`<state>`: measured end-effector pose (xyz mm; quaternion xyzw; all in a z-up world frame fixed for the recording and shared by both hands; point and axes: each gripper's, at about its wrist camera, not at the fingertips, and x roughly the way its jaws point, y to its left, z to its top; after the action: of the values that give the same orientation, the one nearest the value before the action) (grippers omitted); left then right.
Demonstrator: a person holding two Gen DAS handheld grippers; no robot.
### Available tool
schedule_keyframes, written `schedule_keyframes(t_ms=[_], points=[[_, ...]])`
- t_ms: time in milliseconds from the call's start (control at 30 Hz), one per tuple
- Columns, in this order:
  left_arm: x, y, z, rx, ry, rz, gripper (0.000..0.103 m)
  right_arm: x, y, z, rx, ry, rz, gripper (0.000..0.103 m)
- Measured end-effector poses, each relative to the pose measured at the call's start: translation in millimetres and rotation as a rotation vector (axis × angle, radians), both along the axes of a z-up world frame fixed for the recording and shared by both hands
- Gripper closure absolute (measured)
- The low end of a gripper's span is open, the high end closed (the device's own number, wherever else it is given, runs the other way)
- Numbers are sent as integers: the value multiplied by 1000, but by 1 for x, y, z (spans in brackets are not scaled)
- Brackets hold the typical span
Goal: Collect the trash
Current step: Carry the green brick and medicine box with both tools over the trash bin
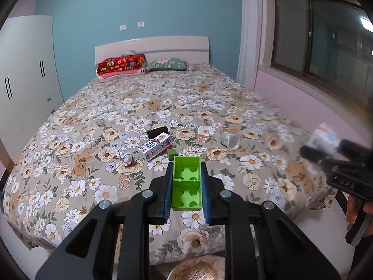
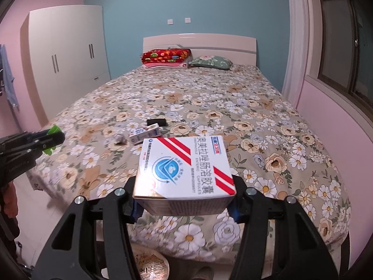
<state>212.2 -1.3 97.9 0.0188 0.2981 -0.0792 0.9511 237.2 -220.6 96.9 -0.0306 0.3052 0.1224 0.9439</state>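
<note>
Carrying: two pieces of trash are held clear above the foot of the bed [image 1: 209, 98], one in each gripper.
Step in hand: judged to be the transfer to a bin; a lined round container [image 2: 149, 266] is partly visible on the floor under the grippers and is taken, not confirmed, to be the bin.
Method: both loads should be kept level and brought over the container's mouth before any release; the wide box is best lowered close to the rim so it does not tip out.
Left gripper [image 1: 186, 186]: fingers pressed onto the long sides of a green plastic block [image 1: 186, 184], hollow side up; firmly pinched.
Right gripper [image 2: 184, 200]: fingers part-way spread and clamped on the sides of a white medicine box [image 2: 186, 170] with red stripes; box flat, slightly tilted.
Left on the bed: milk carton [image 1: 155, 148], crumpled paper ball [image 1: 127, 158], black roll [image 1: 157, 131], white cup [image 1: 230, 140] on its side, small green cube [image 1: 171, 152] beside the carton.
Progress: early, by estimate; several items are not yet collected.
Risk: the smooth box could slip.
</note>
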Motion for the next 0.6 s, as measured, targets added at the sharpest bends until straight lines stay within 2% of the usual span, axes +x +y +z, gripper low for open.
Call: schedule_keyframes(t_ms=[300, 433, 600], points=[[-56, 5, -6, 1, -6, -19, 79, -59, 23, -6, -29, 4, 81, 47], [-72, 9, -20, -2, 13, -23, 79, -72, 32, -21, -35, 34, 112, 47], [-86, 15, -52, -15, 88, -37, 79, -83, 45, -52, -35, 99, 149, 47]])
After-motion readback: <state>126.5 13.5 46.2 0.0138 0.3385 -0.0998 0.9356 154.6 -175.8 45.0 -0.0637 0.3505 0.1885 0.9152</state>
